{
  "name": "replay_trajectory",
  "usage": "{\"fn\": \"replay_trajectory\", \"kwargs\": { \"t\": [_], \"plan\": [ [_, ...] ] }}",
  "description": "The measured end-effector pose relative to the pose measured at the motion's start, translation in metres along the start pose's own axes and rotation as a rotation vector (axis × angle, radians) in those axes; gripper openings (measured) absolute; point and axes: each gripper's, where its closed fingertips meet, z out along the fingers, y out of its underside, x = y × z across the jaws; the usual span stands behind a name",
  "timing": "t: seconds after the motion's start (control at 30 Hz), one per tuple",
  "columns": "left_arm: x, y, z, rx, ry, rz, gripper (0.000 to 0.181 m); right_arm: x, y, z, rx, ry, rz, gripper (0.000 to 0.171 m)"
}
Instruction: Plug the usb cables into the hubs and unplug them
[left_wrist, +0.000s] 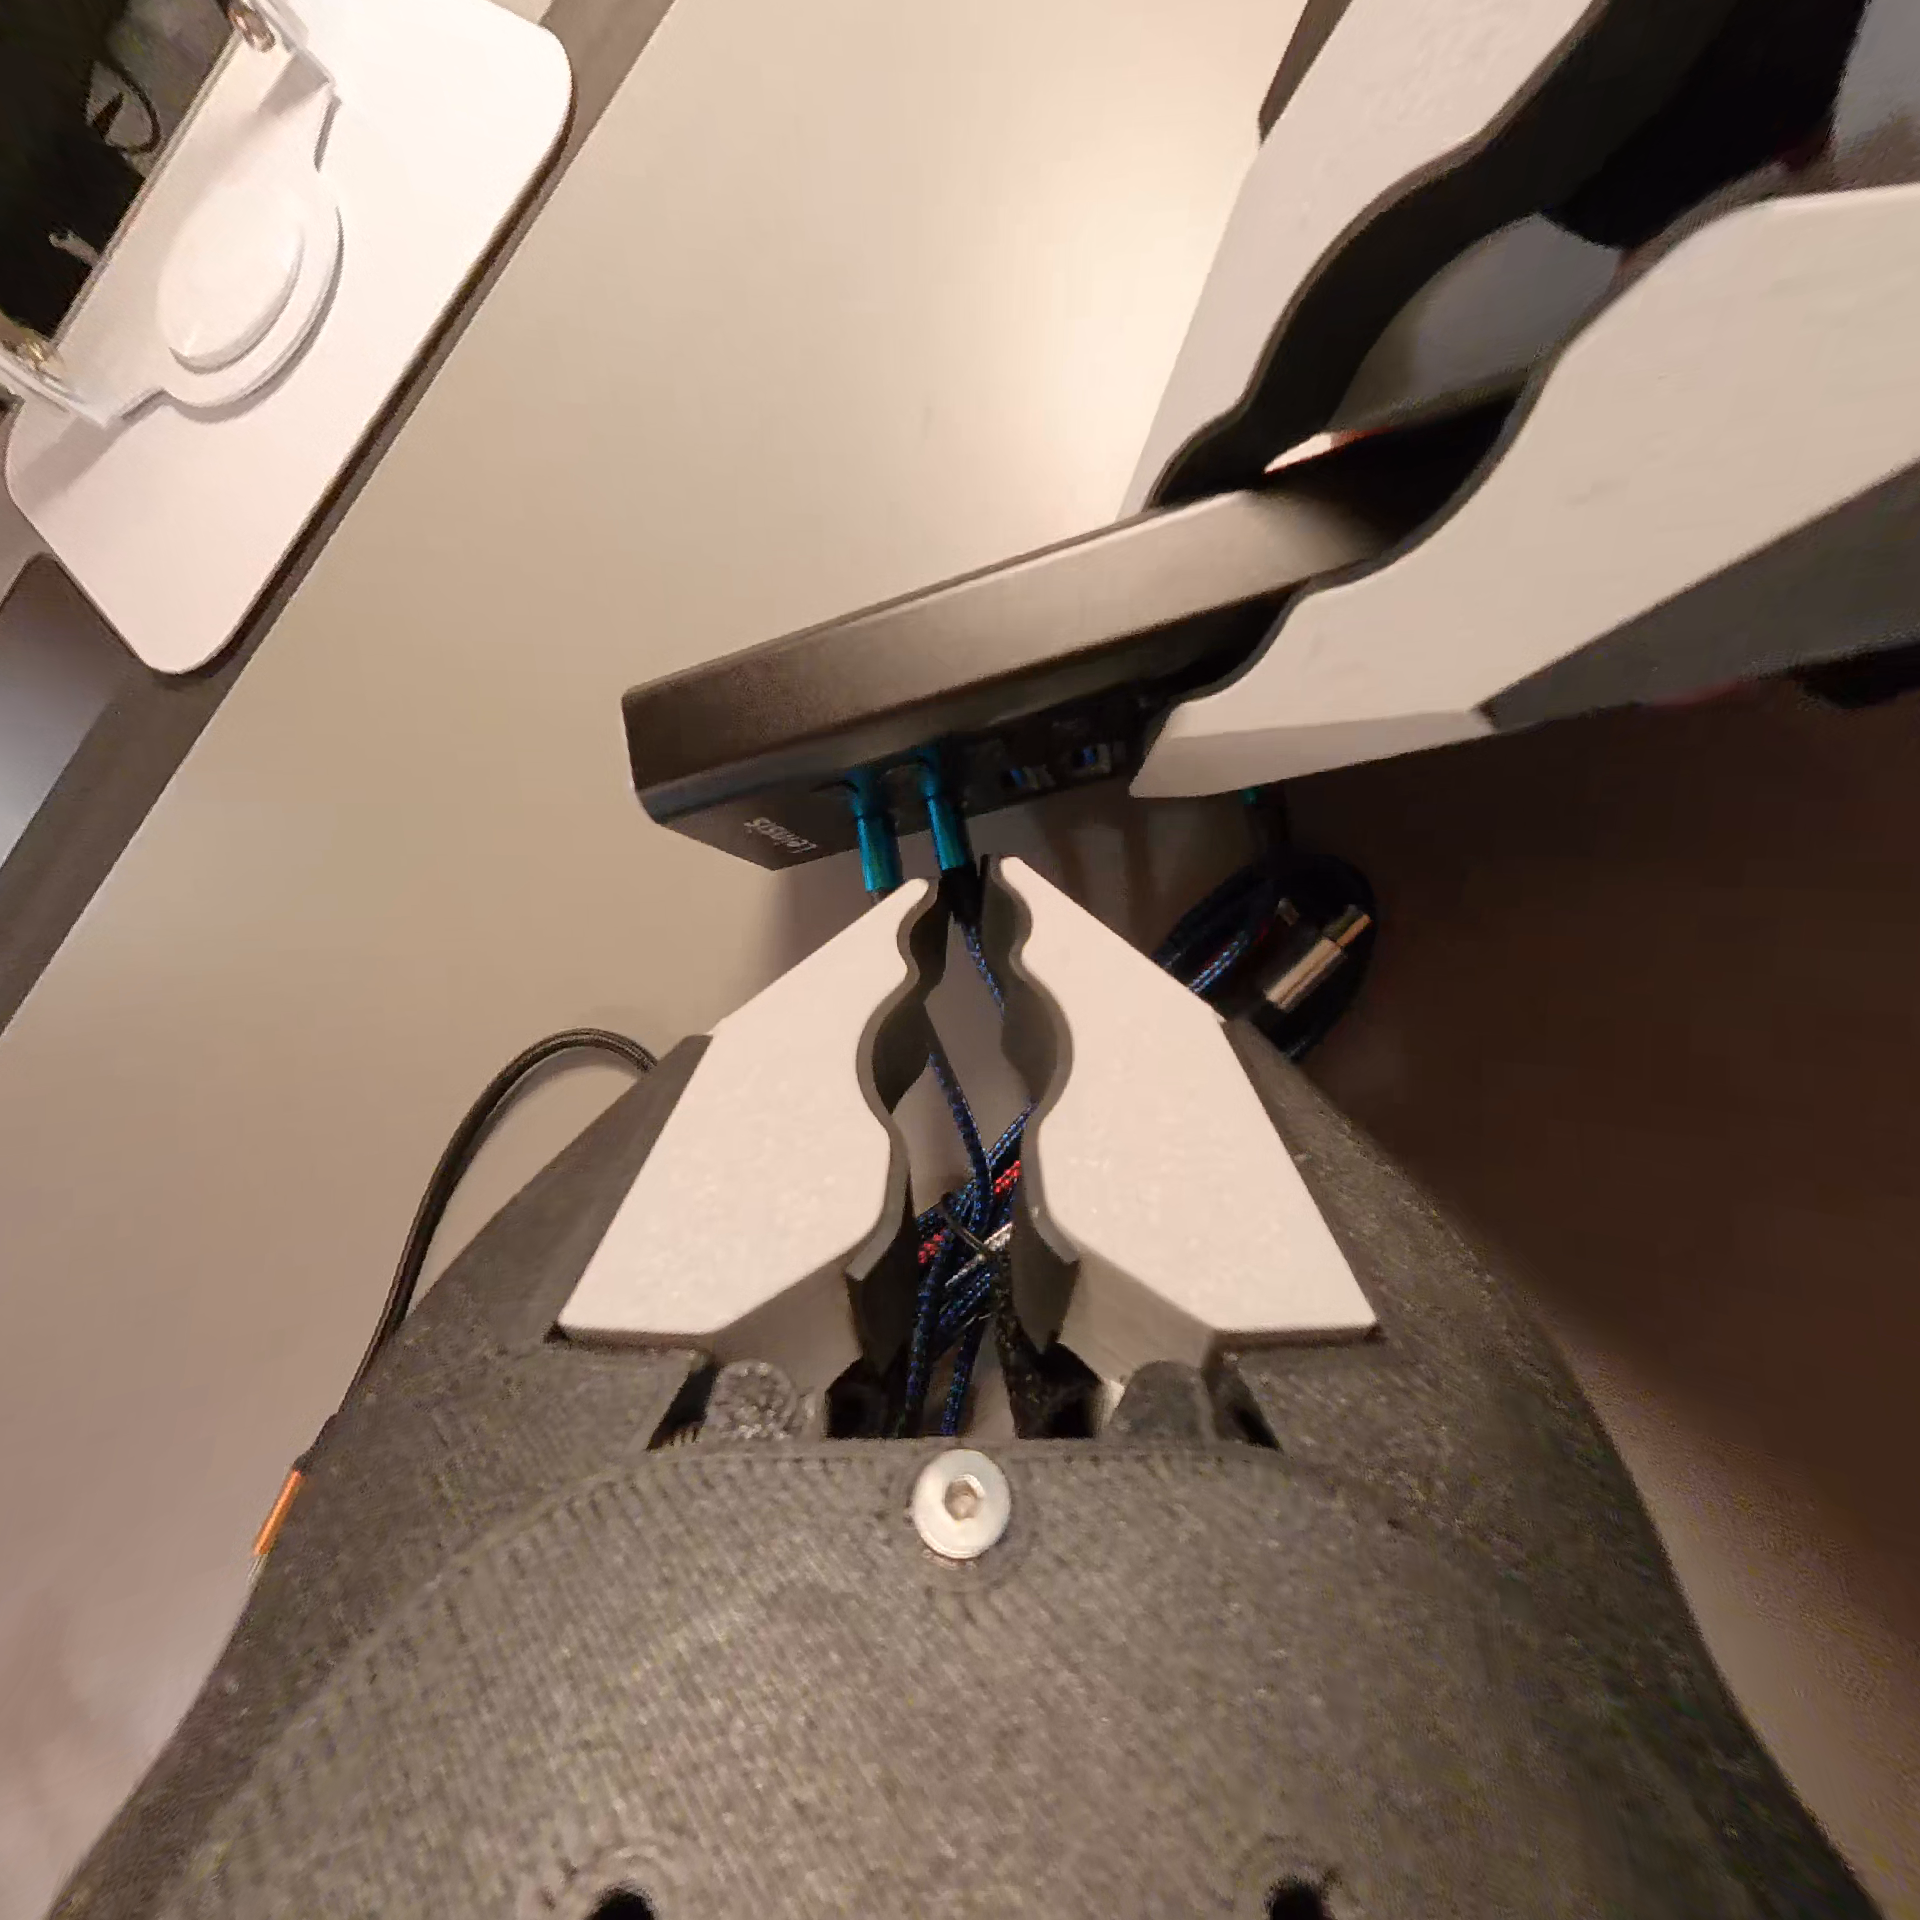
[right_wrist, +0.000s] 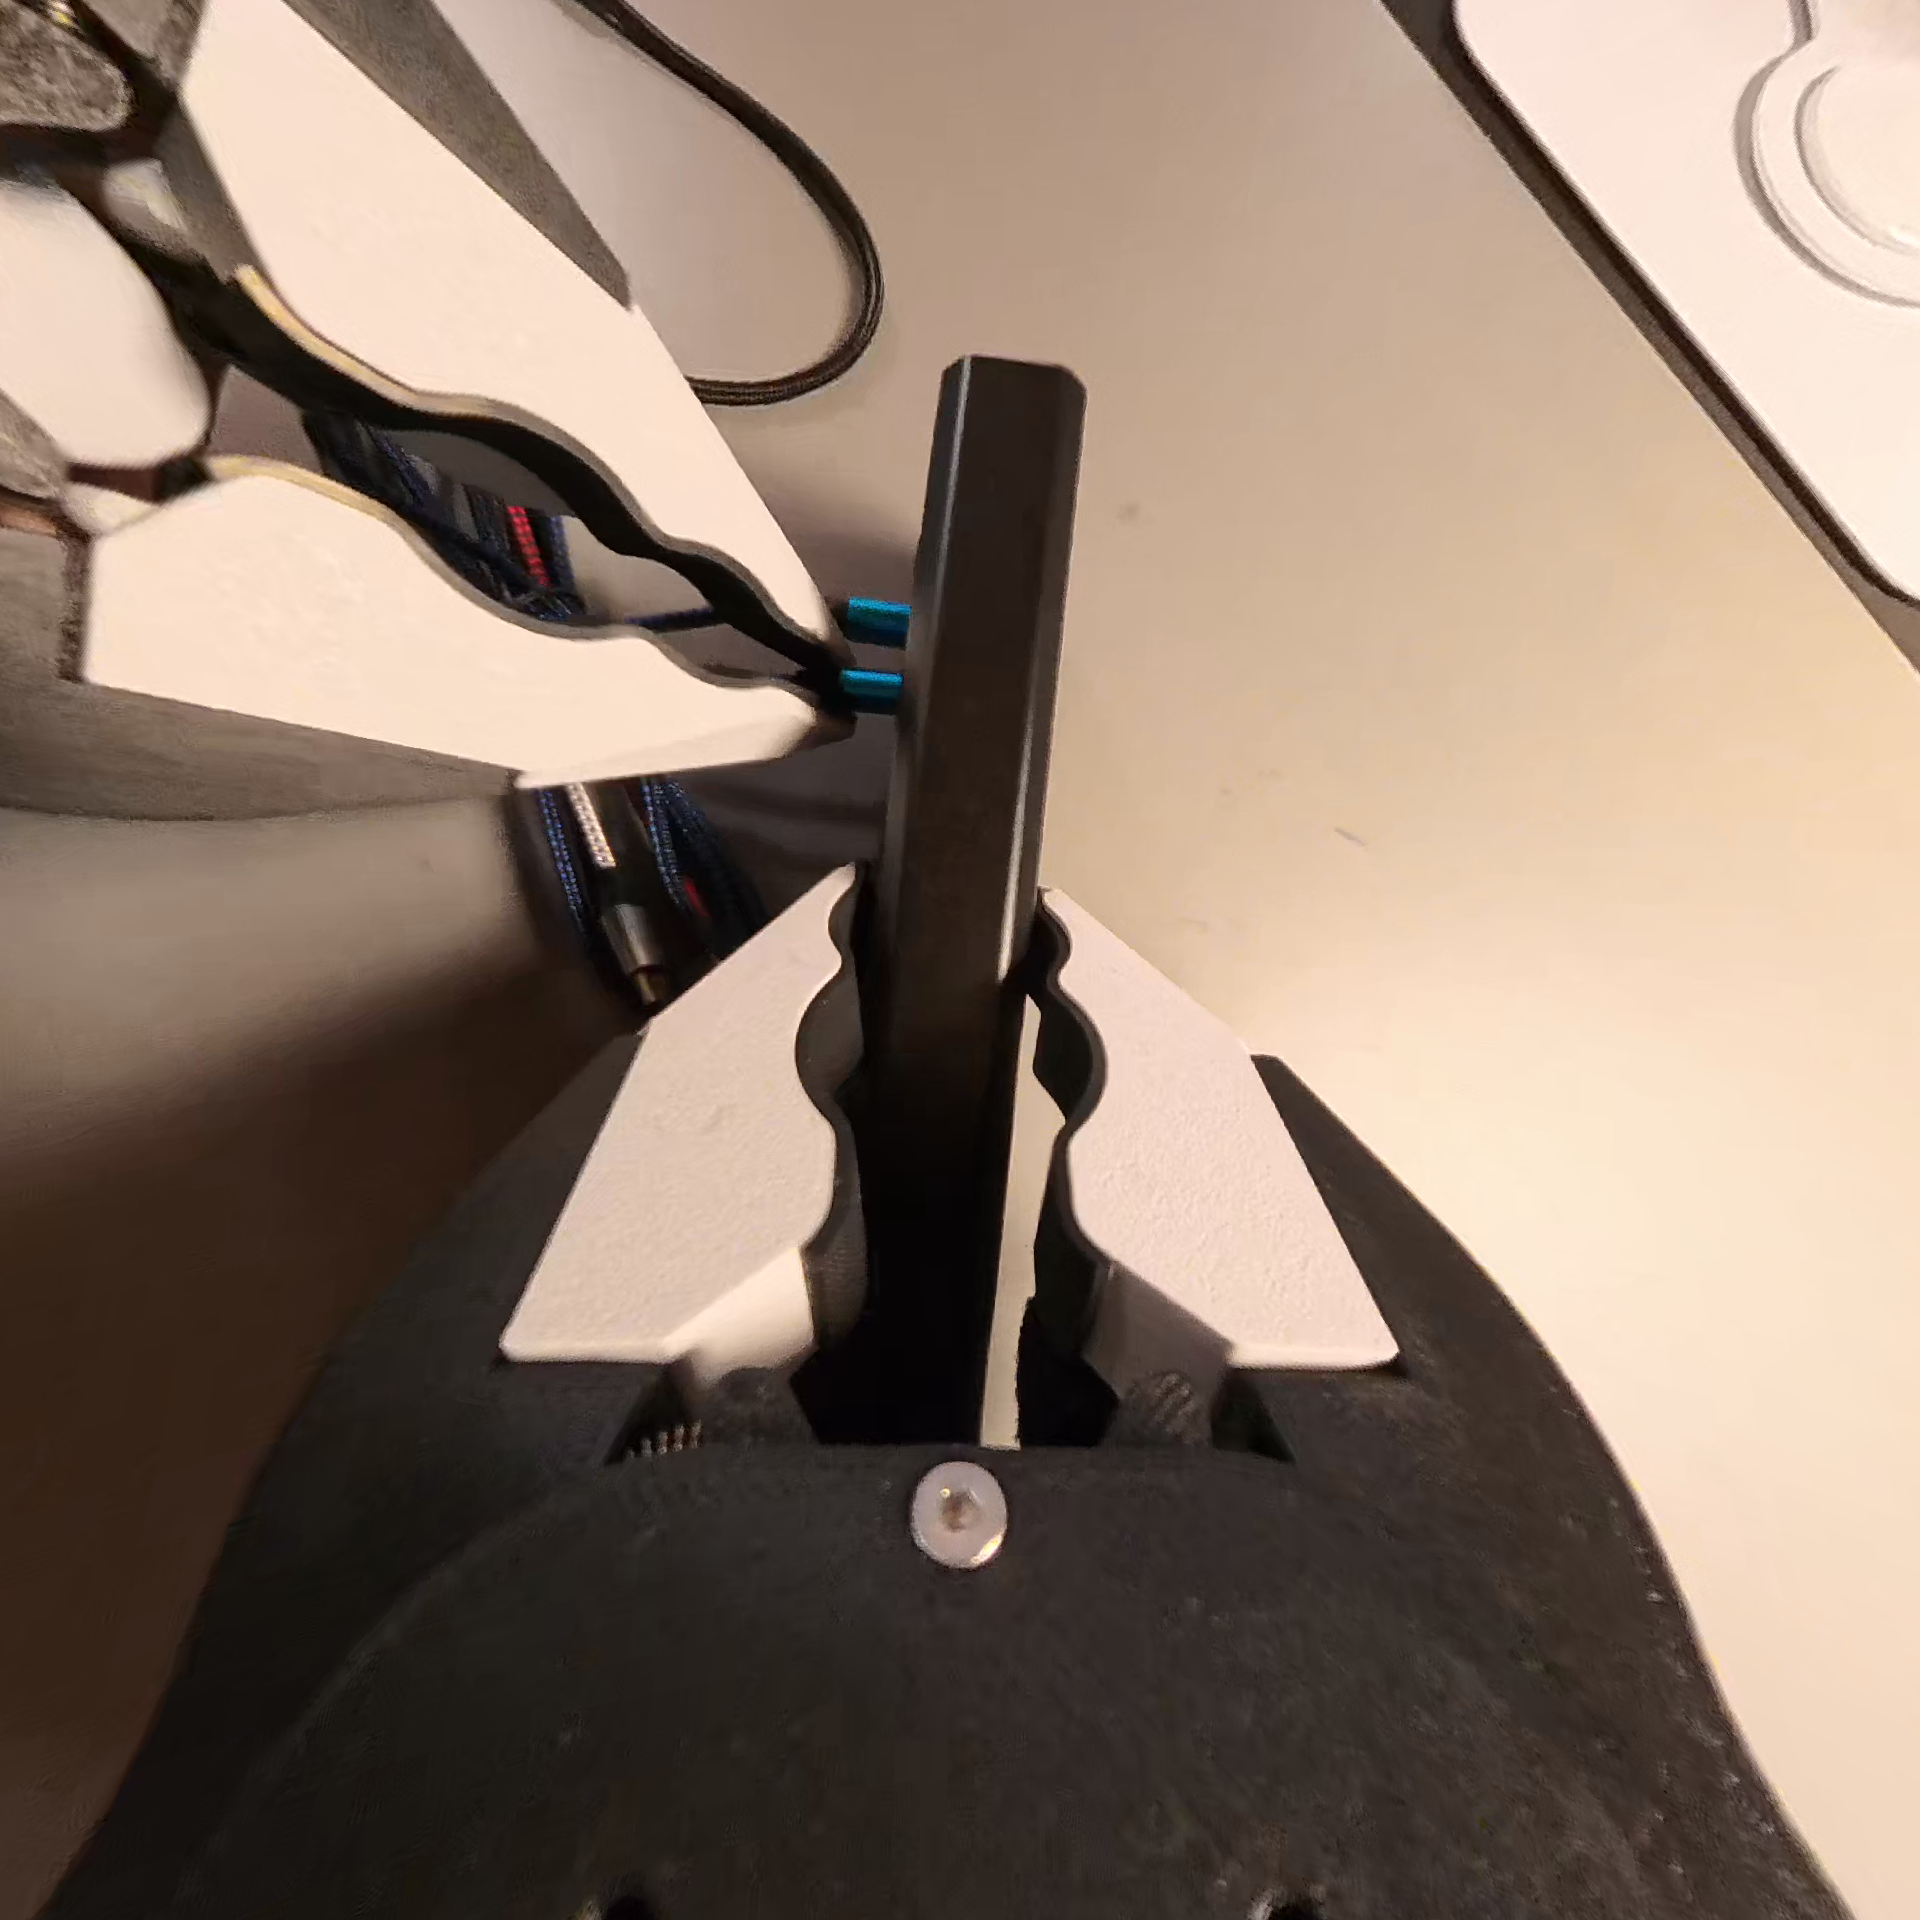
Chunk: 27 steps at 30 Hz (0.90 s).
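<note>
1. The right gripper (right_wrist: 951, 904), with white wavy-edged fingers on a black textured body, is clamped on the long black rectangular USB hub (right_wrist: 982, 665); the hub stands on edge between the fingers and projects beyond their tips, above the beige tabletop (right_wrist: 1351, 727).
2. In the left wrist view the same hub (left_wrist: 935, 665) is held at its far end by the right gripper (left_wrist: 1226, 686), with its port face turned toward the left gripper.
3. 2 USB plugs with bright blue metal sleeves sit in adjacent ports: the first plug (left_wrist: 871, 847) and the second plug (left_wrist: 948, 831).
4. The left gripper (left_wrist: 961, 894) has its fingers drawn narrow around the dark blue braided cable (left_wrist: 971, 977) just behind the second plug; whether the tips press the cable cannot be determined.
5. The braided cable runs back between the fingers into a tied bundle of blue, red and black braided cables (left_wrist: 971, 1236).
6. A loose coil of braided cables with a silver connector (left_wrist: 1314, 961) lies on the tabletop below the hub.
7. A thin black cord (right_wrist: 821, 239) loops on the tabletop beyond the hub.
8. A white rounded plate with a raised circular disc (left_wrist: 249, 301) lies near the table edge, well apart from the hub.
</note>
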Motion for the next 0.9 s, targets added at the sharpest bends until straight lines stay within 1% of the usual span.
{"fn": "replay_trajectory", "kwargs": {
  "t": [0.07, 0.17, 0.23, 0.3, 0.37, 0.47, 0.53, 0.6, 0.73, 0.8, 0.9],
  "plan": [
    [0.001, -0.006, -0.006, 0.065, 0.017, 0.011, 0.014, 0.003, 0.002, -0.003, 0.001, -0.023, 0.033, 0.028],
    [-0.006, -0.024, -0.029, 0.250, 0.069, -0.035, 0.028, 0.017, 0.009, -0.012, 0.010, -0.029, 0.069, 0.028],
    [-0.018, -0.032, -0.046, 0.363, 0.104, -0.104, 0.034, 0.025, 0.015, -0.021, 0.014, -0.041, 0.086, 0.028],
    [-0.035, -0.031, -0.057, 0.429, 0.115, -0.170, 0.040, 0.034, 0.022, -0.028, 0.005, -0.026, 0.076, 0.028],
    [-0.054, -0.021, -0.062, 0.449, 0.101, -0.210, 0.046, 0.039, 0.029, -0.031, 0.002, -0.020, 0.073, 0.028],
    [-0.086, 0.001, -0.062, 0.416, 0.028, -0.256, 0.049, 0.040, 0.036, -0.030, 0.006, -0.040, 0.085, 0.029],
    [-0.109, 0.019, -0.062, 0.378, -0.036, -0.279, 0.052, 0.039, 0.033, -0.032, 0.034, -0.049, 0.089, 0.029],
    [-0.124, 0.037, -0.060, 0.325, -0.064, -0.303, 0.054, 0.040, 0.025, -0.040, 0.084, -0.054, 0.087, 0.029],
    [-0.121, 0.069, -0.056, 0.198, 0.028, -0.316, 0.056, 0.044, 0.012, -0.060, 0.171, -0.064, 0.102, 0.031],
    [-0.117, 0.082, -0.059, 0.144, 0.076, -0.304, 0.056, 0.049, 0.014, -0.068, 0.183, -0.050, 0.101, 0.031],
    [-0.108, 0.095, -0.069, 0.106, 0.154, -0.277, 0.055, 0.053, 0.020, -0.077, 0.215, -0.043, 0.120, 0.032]
  ]
}}
